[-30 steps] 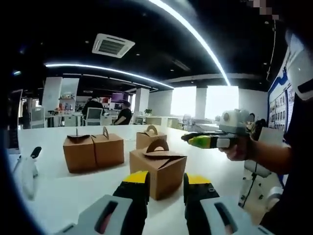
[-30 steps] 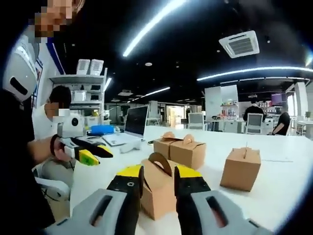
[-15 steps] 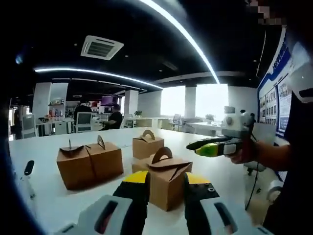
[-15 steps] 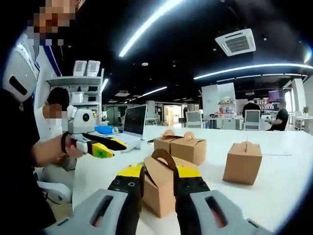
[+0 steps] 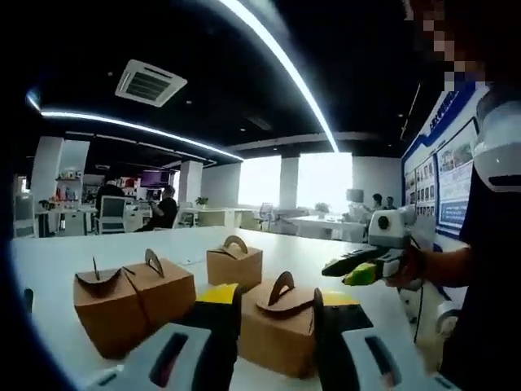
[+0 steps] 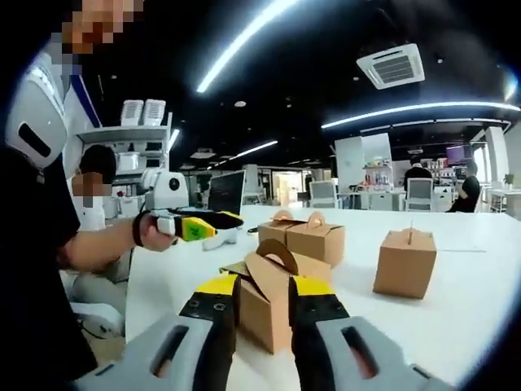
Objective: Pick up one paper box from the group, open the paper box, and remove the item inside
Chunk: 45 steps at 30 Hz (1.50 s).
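The nearest kraft paper box (image 5: 277, 330), with an arched carry handle (image 5: 282, 287) on top, sits on the white table (image 5: 49, 261) at 6 o'clock in the left gripper view, just beyond the left gripper (image 5: 273, 314), whose jaws stand apart about a box-width, holding nothing. The right gripper (image 6: 263, 300) is likewise parted and empty, the same box (image 6: 264, 305) behind its jaws. Three more boxes (image 5: 134, 297) stand at 9 to 11 o'clock. Thin card looks light and crushable; I would pinch the handle gently
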Tool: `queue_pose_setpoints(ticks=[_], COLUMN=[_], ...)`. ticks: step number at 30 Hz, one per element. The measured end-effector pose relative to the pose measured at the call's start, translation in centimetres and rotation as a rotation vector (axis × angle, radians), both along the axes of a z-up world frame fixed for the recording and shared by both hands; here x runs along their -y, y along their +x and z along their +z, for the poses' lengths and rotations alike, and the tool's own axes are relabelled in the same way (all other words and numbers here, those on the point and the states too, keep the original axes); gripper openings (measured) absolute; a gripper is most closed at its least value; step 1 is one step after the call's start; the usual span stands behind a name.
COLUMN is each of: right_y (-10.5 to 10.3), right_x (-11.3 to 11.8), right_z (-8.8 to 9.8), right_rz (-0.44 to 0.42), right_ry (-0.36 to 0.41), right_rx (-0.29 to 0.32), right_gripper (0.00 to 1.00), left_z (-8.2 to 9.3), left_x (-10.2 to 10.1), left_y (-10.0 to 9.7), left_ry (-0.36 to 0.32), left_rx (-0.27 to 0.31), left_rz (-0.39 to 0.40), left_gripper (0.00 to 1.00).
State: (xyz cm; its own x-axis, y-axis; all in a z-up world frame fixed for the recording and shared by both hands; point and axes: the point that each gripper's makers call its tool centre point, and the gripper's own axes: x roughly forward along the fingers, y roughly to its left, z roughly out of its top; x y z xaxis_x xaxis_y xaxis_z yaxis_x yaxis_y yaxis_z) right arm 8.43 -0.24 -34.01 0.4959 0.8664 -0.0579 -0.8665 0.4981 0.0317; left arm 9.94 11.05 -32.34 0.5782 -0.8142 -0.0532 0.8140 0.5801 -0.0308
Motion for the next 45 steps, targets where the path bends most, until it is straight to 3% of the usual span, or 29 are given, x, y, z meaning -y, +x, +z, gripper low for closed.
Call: queue_pose_setpoints(ticks=[4, 5, 8, 13, 22, 28, 33, 45], right_y=[-0.1, -0.1, -0.2, -0.2, -0.1, 0.0, 0.0, 0.2], right_x=[0.0, 0.0, -0.1, -0.1, 0.4, 0.4, 0.3, 0.1], right_z=[-0.1, -0.1, -0.2, -0.3, -0.4, -0.6, -0.9, -0.8], right_rz=[0.011, 0.011, 0.014, 0.011, 0.002, 0.004, 0.004, -0.005], right_ry=[-0.006, -0.007, -0.012, -0.018, -0.027, -0.03, -0.036, -0.032], right_rx=[-0.005, -0.004, -0.006, -0.008, -0.01, -0.017, -0.022, -0.014], right_gripper=[0.25, 0.25, 0.25, 0.24, 0.24, 0.24, 0.24, 0.24], left_z=[-0.1, -0.2, -0.8, -2.0, -2.6, -3.3, -3.5, -3.9], left_x=[0.4, 0.6, 1.1, 1.3, 1.5, 2.4, 2.8, 3.0], left_y=[0.4, 0.3, 0.5, 1.5, 2.0, 2.0, 2.1, 2.3], left_ry=[0.026, 0.04, 0.1, 0.122, 0.138, 0.186, 0.229, 0.247], left_rx=[0.032, 0.029, 0.026, -0.005, -0.021, -0.028, -0.019, -0.033], left_rz=[-0.063, -0.084, -0.124, -0.161, -0.26, -0.334, -0.362, -0.402], left_gripper=[0.59, 0.6, 0.58, 0.46, 0.48, 0.48, 0.47, 0.45])
